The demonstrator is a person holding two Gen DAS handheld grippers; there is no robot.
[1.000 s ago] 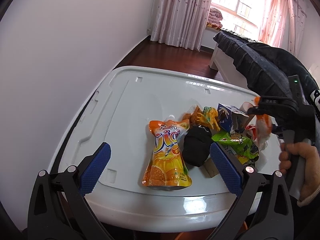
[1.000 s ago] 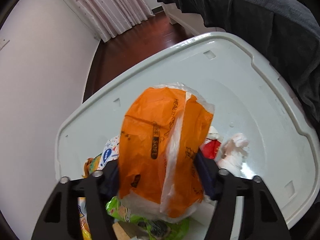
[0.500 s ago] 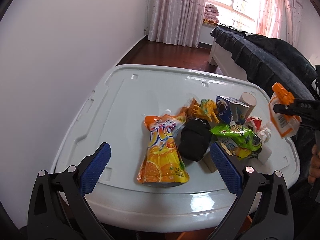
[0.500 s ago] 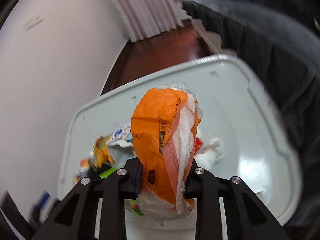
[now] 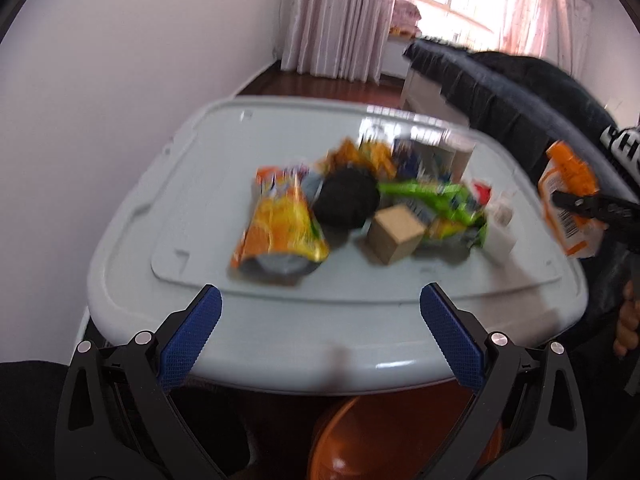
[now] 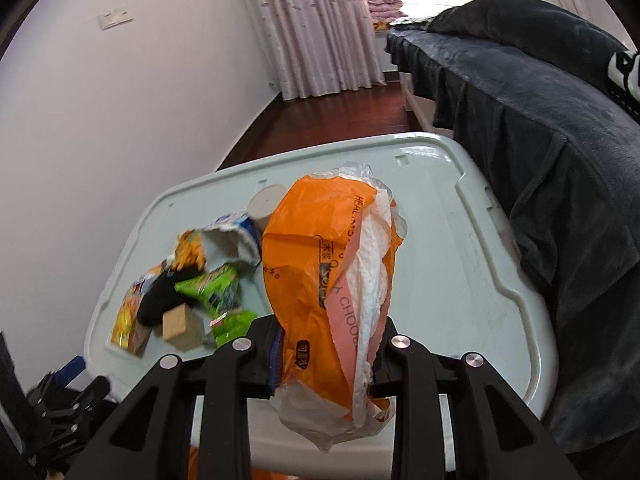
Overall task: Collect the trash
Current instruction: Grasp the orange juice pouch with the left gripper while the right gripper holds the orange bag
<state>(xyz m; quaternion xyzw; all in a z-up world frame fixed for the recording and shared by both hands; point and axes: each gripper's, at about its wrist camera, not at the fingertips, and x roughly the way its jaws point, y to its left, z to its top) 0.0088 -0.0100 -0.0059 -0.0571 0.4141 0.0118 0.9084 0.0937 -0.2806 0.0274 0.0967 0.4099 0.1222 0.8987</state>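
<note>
The right claw (image 6: 326, 354) is pinching an orange-and-white wrapper (image 6: 332, 276), holding it clear above the table (image 6: 452, 280). The left claw (image 5: 320, 332) is hanging spread over the table's near edge with nothing between its blue pads (image 5: 192, 336). Past it, the rest of the trash is lying clustered on the table: an orange pouch (image 5: 280, 224), a black lump (image 5: 346, 198), a brown cube (image 5: 394, 234) and a green wrapper (image 5: 444, 196). Farther back, a dark blanket (image 6: 540, 128) is draping the bed, and pink curtains (image 6: 320, 24) are hanging.
</note>
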